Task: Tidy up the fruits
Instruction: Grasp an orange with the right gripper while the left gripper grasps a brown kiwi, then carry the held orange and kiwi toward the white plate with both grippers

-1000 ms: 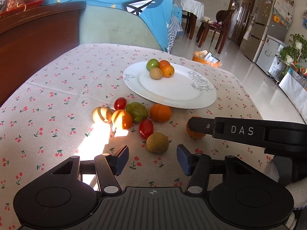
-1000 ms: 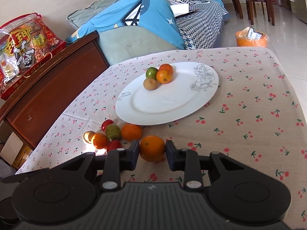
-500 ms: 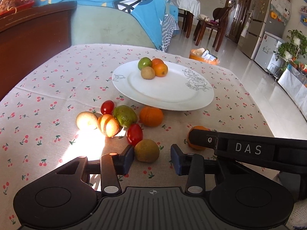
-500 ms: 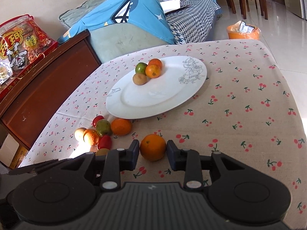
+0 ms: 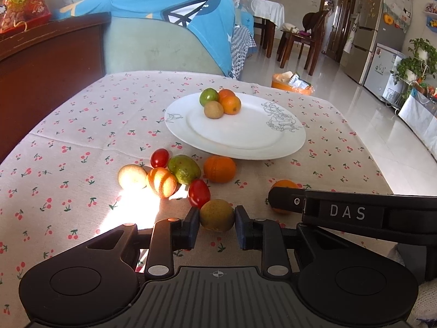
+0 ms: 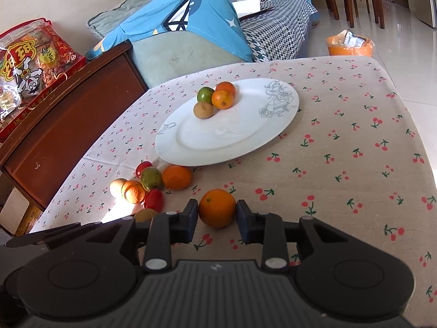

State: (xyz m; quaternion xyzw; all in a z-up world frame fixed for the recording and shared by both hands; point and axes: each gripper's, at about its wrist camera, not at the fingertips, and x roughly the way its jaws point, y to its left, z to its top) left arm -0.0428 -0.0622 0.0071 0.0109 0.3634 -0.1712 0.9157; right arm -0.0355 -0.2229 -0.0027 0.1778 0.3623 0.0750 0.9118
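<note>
Left gripper (image 5: 215, 225) closing on round brown-green fruit (image 5: 217, 215), pads touching; right gripper (image 6: 217, 218) clamps round orange (image 6: 217, 208). Both sit on the surface near the white plate (image 5: 284, 147). Risk: round skins squirt out, bumping the red tomato (image 5: 199, 193).

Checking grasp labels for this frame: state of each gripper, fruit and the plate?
Left gripper: jaws closing, pads at both sides of the brown fruit.
Right gripper: shut on the orange, which sits on the tablecloth.
Plate: flat on the cloth, four fruits clustered at its far edge.
Loose fruits: six bunched on the cloth before the plate.
</note>
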